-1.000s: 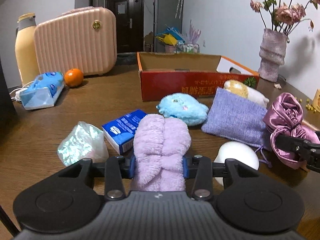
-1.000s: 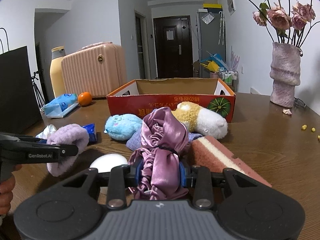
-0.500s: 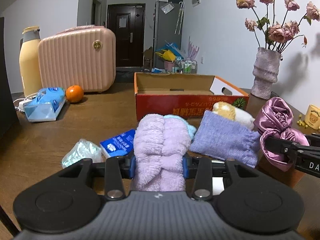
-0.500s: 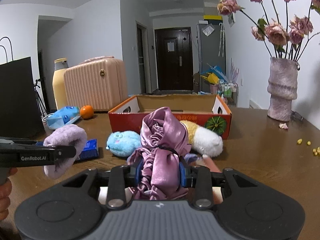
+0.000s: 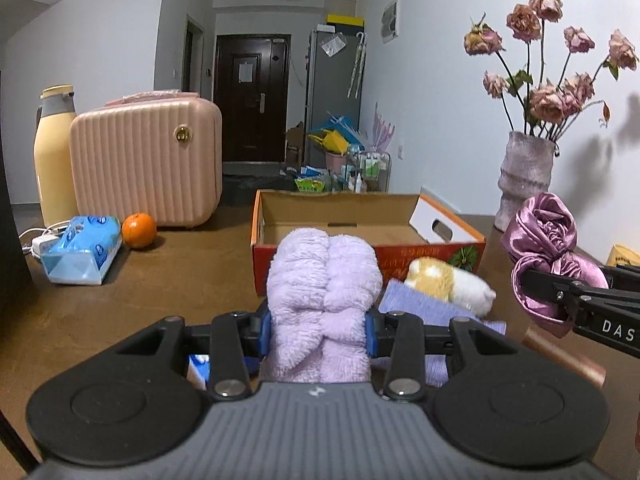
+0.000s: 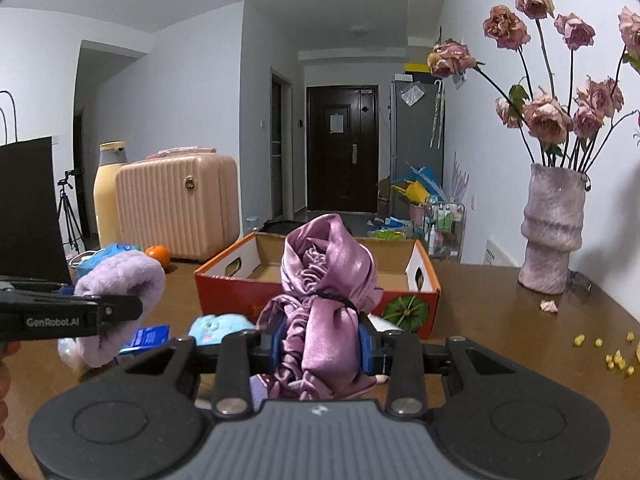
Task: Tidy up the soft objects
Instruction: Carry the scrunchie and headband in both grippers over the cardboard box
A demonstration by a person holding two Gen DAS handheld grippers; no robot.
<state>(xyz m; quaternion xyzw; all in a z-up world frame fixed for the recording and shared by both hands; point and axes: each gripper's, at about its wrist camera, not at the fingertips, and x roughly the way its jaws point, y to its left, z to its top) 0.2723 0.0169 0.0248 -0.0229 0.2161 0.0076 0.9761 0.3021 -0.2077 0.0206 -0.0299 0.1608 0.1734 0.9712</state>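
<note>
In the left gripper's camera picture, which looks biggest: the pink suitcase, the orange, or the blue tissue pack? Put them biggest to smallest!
As they look in the left wrist view:
1. pink suitcase, by far the biggest
2. blue tissue pack
3. orange, smallest

All three sit about equally far back on the table, so the order is likely real too.

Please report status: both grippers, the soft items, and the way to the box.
Left gripper shut on lilac fluffy cloth. Right gripper shut on purple satin bundle. Cardboard box ahead, open. Nothing visible in the way.

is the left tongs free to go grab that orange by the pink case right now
Probably not: the left tongs are shut on the fluffy lilac cloth, so nothing else fits. The orange itself sits unobstructed on the table.
</note>
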